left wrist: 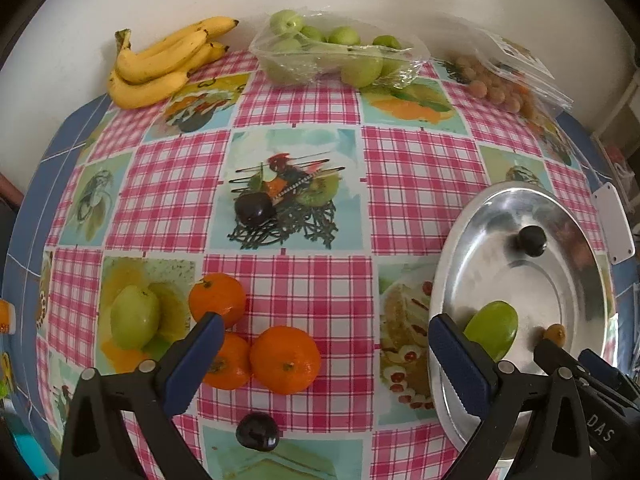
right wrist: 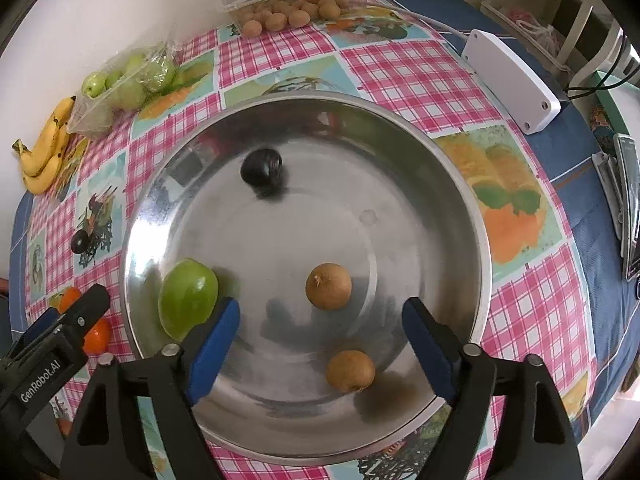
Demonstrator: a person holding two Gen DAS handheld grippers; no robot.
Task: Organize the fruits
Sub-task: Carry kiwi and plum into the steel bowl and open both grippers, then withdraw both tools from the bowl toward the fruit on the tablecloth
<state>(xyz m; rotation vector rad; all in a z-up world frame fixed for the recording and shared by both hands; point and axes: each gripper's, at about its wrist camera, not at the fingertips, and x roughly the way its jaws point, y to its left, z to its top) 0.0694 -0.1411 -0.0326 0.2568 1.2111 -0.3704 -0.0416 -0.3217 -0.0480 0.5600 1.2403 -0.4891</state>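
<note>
A round steel tray (right wrist: 460, 184) holds a dark plum (right wrist: 261, 168), a green fruit (right wrist: 187, 298) and two brown longans (right wrist: 329, 285) (right wrist: 350, 371). My right gripper (right wrist: 320, 344) is open and empty above the tray's near part. My left gripper (left wrist: 324, 356) is open and empty above three oranges (left wrist: 285, 359) (left wrist: 217, 299) (left wrist: 226, 362). A dark plum (left wrist: 257, 432) lies between its fingers, another plum (left wrist: 255, 209) at mid table, and a green fruit (left wrist: 135, 317) at left. The tray also shows in the left wrist view (left wrist: 476, 216).
Bananas (left wrist: 164, 60), a bag of green fruits (left wrist: 332, 52) and a clear box of longans (right wrist: 296, 4) line the far edge by the wall. A white box (right wrist: 510, 80) and a phone (right wrist: 630, 204) lie right of the tray.
</note>
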